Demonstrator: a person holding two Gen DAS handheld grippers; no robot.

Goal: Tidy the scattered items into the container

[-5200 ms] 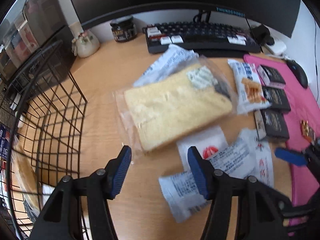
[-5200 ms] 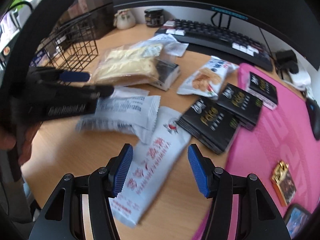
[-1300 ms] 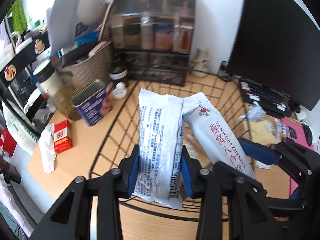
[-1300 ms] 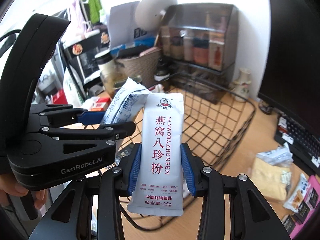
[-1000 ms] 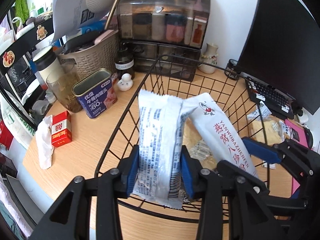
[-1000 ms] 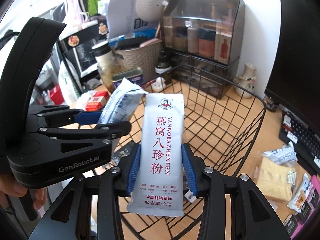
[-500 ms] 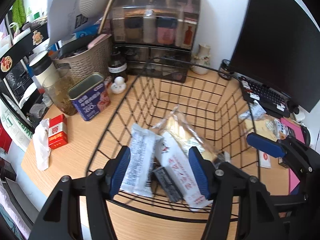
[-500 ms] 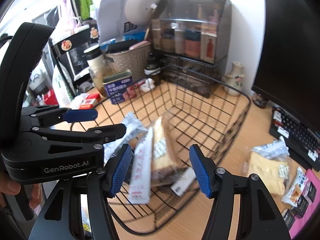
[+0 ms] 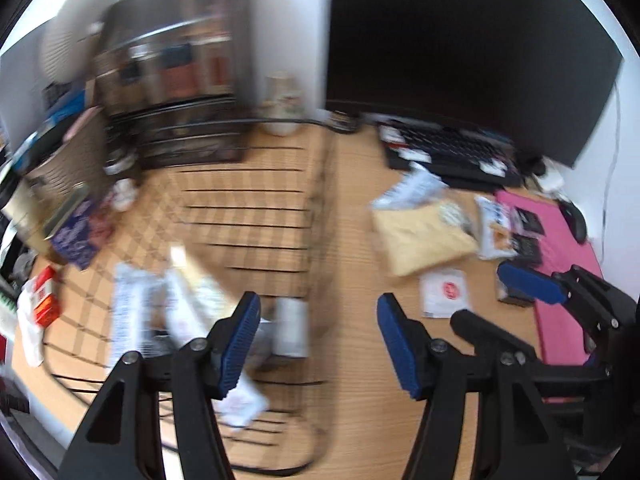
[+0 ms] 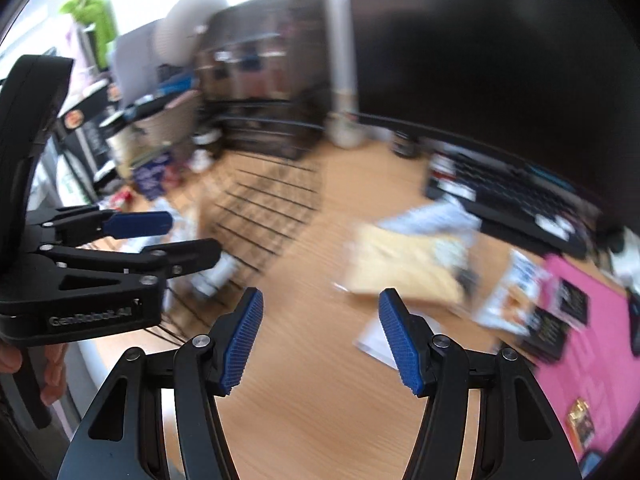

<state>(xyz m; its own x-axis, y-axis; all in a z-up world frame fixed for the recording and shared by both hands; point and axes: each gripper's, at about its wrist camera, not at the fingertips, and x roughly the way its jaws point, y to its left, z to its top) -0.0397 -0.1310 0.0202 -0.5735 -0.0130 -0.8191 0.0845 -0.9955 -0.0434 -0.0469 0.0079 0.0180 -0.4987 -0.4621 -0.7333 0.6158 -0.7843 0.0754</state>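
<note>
Left gripper [image 9: 318,340], jaws parted and empty, over bare desk just right of the wire basket [image 9: 320,184]; right gripper [image 10: 320,334], likewise parted with nothing between its blue pads, over bare wood nearer the loose goods. Both grippers are seen from each other's camera, the right one at the edge of the left wrist view, the left one, with fingers of the person's hand [image 10: 50,376] on its handle, at the edge of the right wrist view.

Task items: several white sachets [image 9: 132,312] lie on the basket floor; outside it remain a bagged slab of pale bread [image 9: 420,236], a small white sachet with a red mark [image 9: 446,292], a blue-and-white snack pack [image 9: 496,228] and dark packets [image 9: 528,240] on the pink mat [image 9: 560,320]; keyboard [image 9: 452,148] and monitor [image 9: 460,48] behind.

Likely faults, as a judgement: the two grippers run close together and could collide or snag the basket rim; the flat sachet offers little edge and may slide from the pads; the soft bread bag may crush or droop.

Obscured: heavy blur smears print, basket mesh and shelf clutter; the count of basket items cannot be told; the gripper bodies hide the near desk.
</note>
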